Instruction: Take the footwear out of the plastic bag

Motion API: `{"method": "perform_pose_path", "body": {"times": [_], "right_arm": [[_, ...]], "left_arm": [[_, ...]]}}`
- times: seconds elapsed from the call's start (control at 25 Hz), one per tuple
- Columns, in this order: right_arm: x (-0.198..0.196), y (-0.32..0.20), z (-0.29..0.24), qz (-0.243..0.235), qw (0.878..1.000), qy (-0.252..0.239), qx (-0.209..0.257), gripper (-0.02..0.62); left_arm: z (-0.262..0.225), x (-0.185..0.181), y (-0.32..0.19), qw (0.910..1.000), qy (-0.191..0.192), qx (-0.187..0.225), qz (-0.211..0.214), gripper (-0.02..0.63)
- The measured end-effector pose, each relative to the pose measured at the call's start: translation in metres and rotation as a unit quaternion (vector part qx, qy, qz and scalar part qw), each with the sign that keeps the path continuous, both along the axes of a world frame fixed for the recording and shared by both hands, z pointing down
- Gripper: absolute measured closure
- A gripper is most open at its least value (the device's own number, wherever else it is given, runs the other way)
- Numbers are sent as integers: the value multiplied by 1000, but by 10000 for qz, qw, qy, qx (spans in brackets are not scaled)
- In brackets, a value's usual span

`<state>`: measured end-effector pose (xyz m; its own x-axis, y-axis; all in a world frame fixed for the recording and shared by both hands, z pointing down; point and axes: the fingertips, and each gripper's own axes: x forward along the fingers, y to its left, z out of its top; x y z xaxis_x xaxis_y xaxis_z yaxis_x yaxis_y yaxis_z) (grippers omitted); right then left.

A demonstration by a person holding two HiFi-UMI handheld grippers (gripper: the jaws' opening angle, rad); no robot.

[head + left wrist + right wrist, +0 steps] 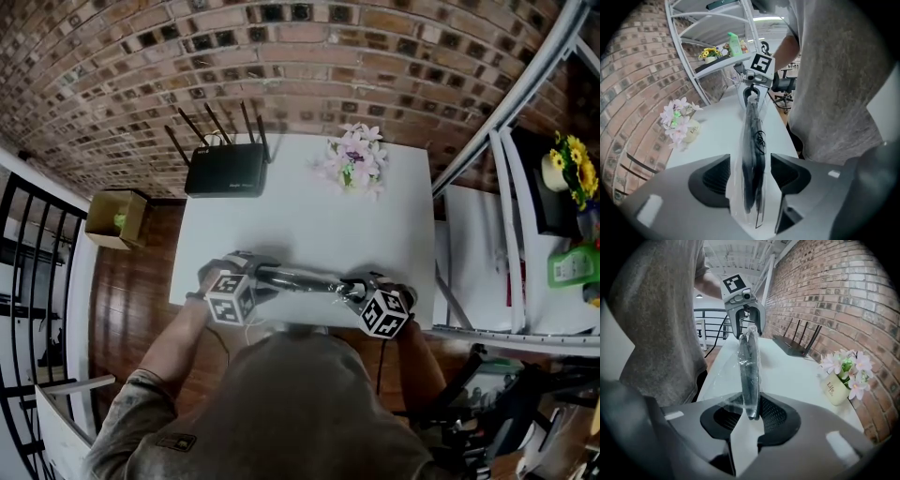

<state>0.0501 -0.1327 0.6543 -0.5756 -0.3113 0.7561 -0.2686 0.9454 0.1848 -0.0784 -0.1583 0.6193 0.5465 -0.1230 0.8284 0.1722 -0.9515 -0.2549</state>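
1. Two grippers work one clear plastic bag, stretched lengthwise betw. them over the front edge of the white table.
2. My left gripper: fingers spread wide. The bag end sits betw. them, and the pads aren't pressing it as far as I can see.
3. My right gripper: fingers pinching the other bag end tight.
4. Dark flat footwear is still fully inside the bag; nothing out yet.
5. Progress: early, I reckon. Left to do: find the bag's mouth, open it, grip the footwear, draw it out, set it on the table.
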Motion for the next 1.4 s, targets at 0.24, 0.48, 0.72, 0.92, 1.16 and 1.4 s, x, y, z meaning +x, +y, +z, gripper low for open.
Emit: {"method": "perform_pose_path", "body": {"times": [0.24, 0.48, 0.72, 0.92, 1.16, 1.4], "right_arm": [[-1, 0, -1, -24, 10000, 15, 5, 479], [-1, 1, -2, -61, 10000, 32, 6, 479], [11, 2, -2, 11, 10000, 38, -20, 477], [6, 0, 0, 80, 9999, 33, -92, 460], [-17, -4, -3, -215, 9997, 141, -45, 435], [-24, -3, -4, -343, 9992, 188, 35, 464]], "left_arm": [[17, -5, -1, 9996, -265, -16, -11, 458], [16, -4, -1, 9997, -229, -34, -43, 482], [16, -22, -3, 9995, -272, -56, -149, 495], [15, -28, -4, 9994, -274, -54, -189, 500], [16, -28, -4, 9994, -276, -46, -203, 500], [14, -34, -2, 9994, -230, -38, -243, 499]]}}
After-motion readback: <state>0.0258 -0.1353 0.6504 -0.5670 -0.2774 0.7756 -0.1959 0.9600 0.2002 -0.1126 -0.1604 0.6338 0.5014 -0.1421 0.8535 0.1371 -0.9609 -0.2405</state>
